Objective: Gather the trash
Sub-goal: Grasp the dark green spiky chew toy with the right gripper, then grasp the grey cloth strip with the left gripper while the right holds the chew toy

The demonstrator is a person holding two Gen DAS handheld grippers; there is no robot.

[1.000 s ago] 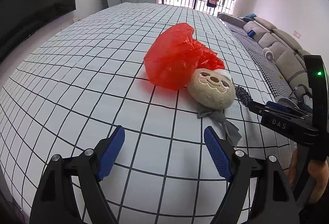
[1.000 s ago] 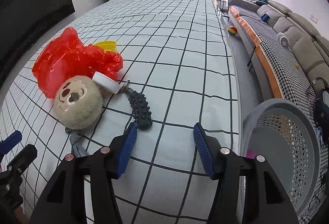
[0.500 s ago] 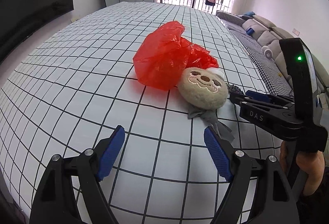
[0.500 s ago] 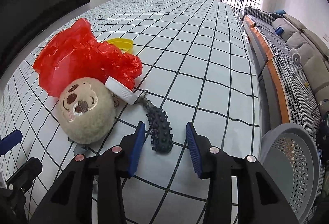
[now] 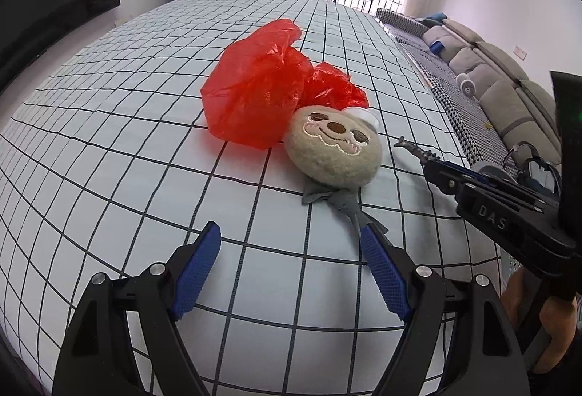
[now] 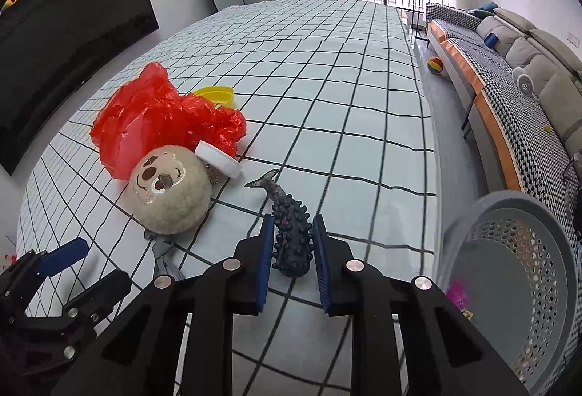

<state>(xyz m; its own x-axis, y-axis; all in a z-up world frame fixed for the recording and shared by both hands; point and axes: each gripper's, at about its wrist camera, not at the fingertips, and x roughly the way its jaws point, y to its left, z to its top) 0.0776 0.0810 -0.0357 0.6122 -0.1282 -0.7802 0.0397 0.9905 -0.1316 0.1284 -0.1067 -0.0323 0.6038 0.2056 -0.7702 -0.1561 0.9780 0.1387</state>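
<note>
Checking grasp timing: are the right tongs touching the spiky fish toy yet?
Touching. In the right wrist view, the right tongs have both blue pads pressed against the sides of the spiky fish toy, with no gap showing on either side.

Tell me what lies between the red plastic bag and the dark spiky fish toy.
In the right wrist view, the round plush face and a white cap lie between the red bag and the fish toy.

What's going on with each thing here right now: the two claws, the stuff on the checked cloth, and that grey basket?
Right gripper: closed around the dark knobbly fish toy.
Left gripper: open, holding nothing.
Red plastic bag: crumpled, lying on the cloth.
Round plush face: resting against the bag.
White cap: lying beside the plush.
Grey perforated basket: standing past the table edge.
</note>
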